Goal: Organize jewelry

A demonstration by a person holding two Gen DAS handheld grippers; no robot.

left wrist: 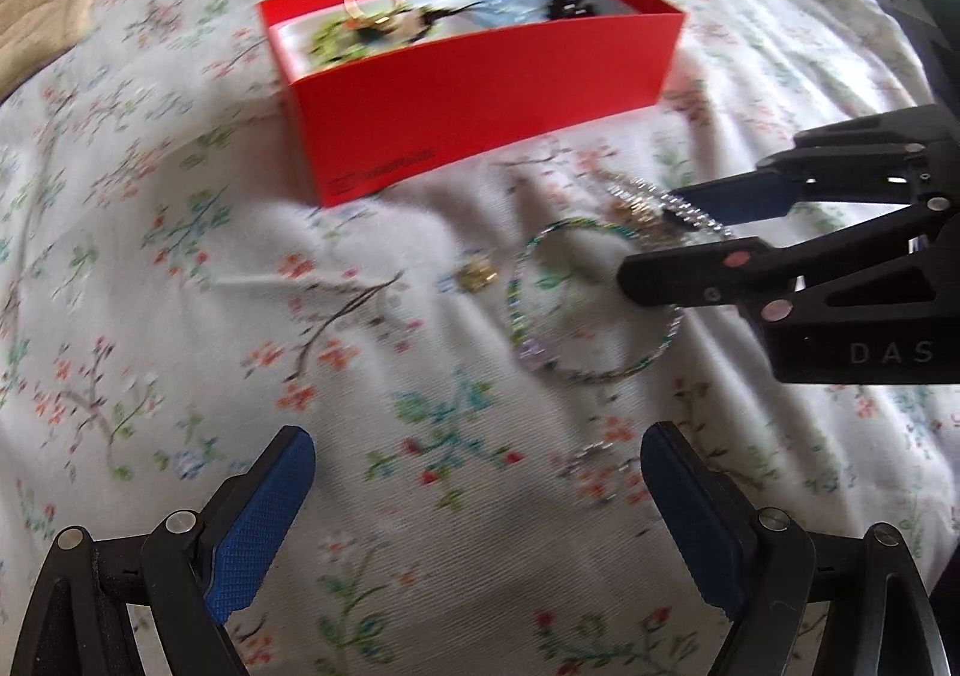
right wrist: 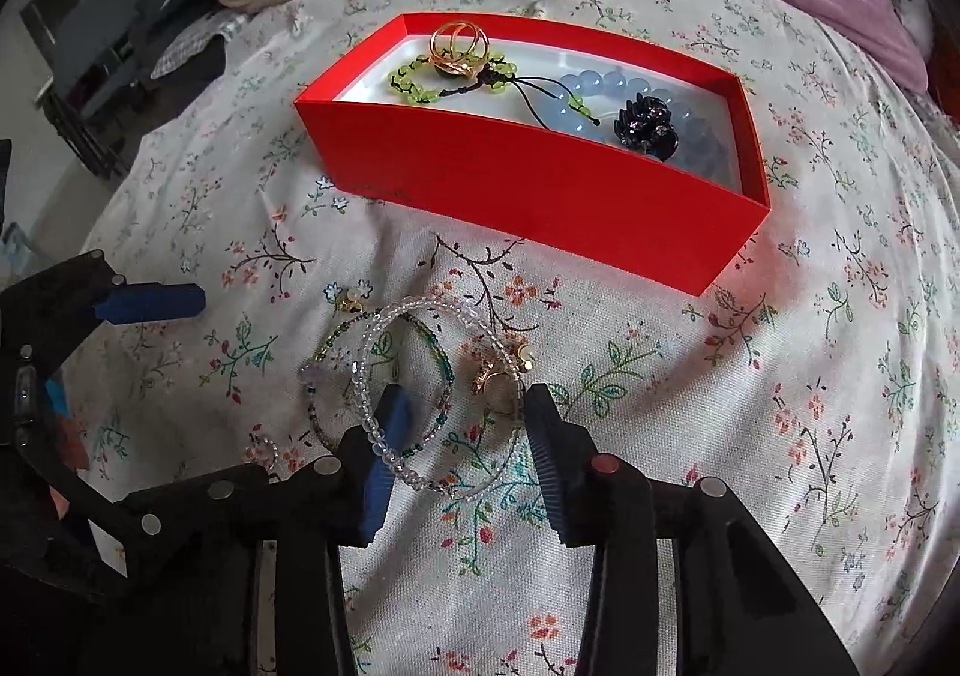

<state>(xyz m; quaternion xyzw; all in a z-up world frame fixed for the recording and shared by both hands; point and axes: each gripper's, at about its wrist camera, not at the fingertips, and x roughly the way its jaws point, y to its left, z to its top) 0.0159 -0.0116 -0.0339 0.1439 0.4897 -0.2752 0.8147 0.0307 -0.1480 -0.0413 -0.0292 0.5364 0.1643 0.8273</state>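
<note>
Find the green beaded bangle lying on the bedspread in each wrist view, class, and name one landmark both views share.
Left wrist view: green beaded bangle right of centre, partly under the right gripper.
Right wrist view: bangle lower centre, just ahead of the right gripper's fingers.
Shared landmark: the red box beyond it.

Two low, close wrist views, both facing the red box (left wrist: 480,93).

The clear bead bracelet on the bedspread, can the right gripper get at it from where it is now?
Probably yes. The right gripper is open with the clear bead bracelet lying between its fingers; only a green bead bracelet and small gold pieces crowd it.
</note>
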